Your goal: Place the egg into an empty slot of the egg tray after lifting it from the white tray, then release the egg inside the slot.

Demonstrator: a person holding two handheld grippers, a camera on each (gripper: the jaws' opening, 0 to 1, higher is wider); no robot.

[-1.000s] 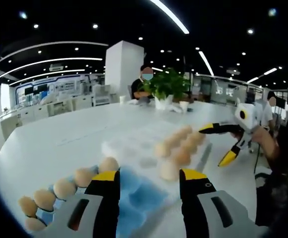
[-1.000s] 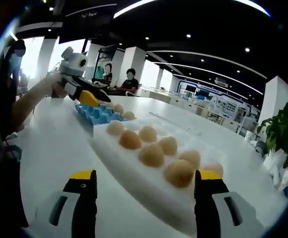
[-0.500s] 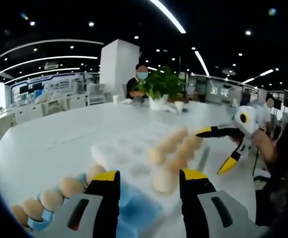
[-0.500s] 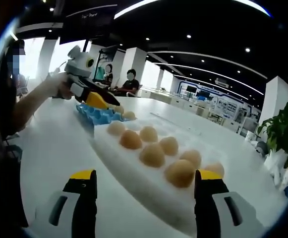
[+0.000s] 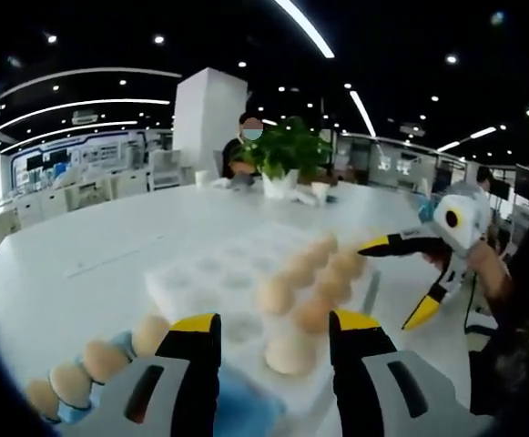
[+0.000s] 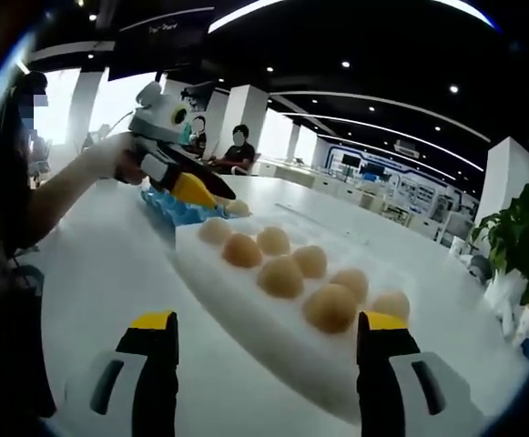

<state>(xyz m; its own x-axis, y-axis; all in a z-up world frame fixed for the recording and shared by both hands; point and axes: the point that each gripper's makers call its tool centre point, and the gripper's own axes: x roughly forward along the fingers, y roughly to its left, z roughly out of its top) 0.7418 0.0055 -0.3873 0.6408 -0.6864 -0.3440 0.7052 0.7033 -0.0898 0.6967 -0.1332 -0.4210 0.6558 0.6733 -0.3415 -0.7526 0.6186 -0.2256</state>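
The white tray point(image 5: 200, 273) lies ahead of my left gripper point(image 5: 276, 326), whose jaws stand open over its near end. A tan egg point(image 5: 291, 350) sits just beyond the gap between them, first in a row of several eggs. The blue egg tray point(image 5: 237, 410) with its eggs point(image 5: 91, 360) lies at the lower left. My right gripper point(image 5: 387, 284) hovers open at the right of the white tray. In the right gripper view, my right gripper point(image 6: 269, 320) is open and empty before the white tray point(image 6: 246, 319) with several eggs point(image 6: 282, 278). The left gripper point(image 6: 211, 195) hangs over the near end of the blue egg tray point(image 6: 168, 208).
Both trays rest on a large white table point(image 5: 82, 246). A potted plant point(image 5: 282, 150) and cups stand at its far side, where a person point(image 5: 246, 146) sits. The hand point(image 6: 100, 159) that holds the left gripper reaches in from the left.
My left gripper has moved from above the blue egg tray toward the white tray, both jaws still apart. The right gripper has hardly moved.
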